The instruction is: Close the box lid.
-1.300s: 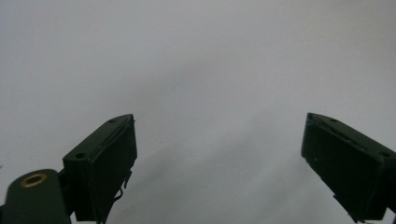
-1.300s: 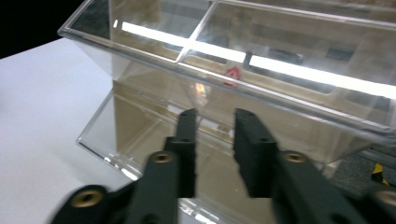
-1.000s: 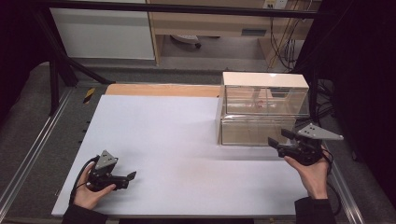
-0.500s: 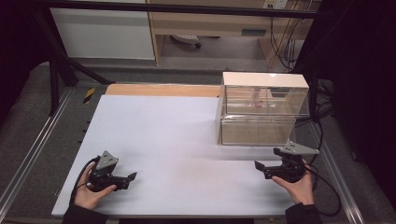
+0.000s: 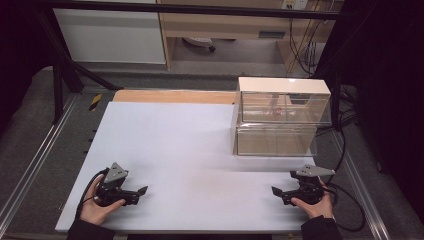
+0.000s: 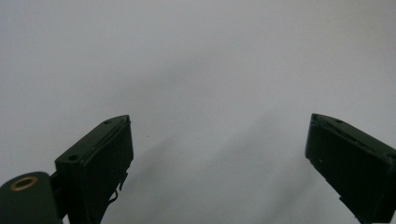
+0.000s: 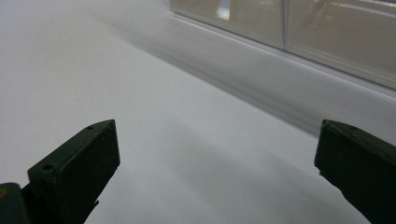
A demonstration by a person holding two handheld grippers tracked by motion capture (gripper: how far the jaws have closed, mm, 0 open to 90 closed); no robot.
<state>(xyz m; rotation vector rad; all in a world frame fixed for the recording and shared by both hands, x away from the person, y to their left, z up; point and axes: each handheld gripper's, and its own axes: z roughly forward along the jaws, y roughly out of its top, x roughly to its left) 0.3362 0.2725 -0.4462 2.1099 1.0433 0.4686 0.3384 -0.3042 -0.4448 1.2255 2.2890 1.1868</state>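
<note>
My left fingers (image 5: 141,191) and right fingers (image 5: 276,191) rest wide apart, gripping nothing, low on the near worktop (image 5: 190,145), the right just opened. The clear drawer box (image 5: 280,122) stands far right, near my right hand.

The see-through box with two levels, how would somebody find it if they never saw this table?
Start at the big white table top and look to its far right side. There stands a clear plastic two-tier box with a pale lid, beyond the right gripper. Nothing else on the white top is tall or see-through, and something small and red shows inside its upper level.
</note>
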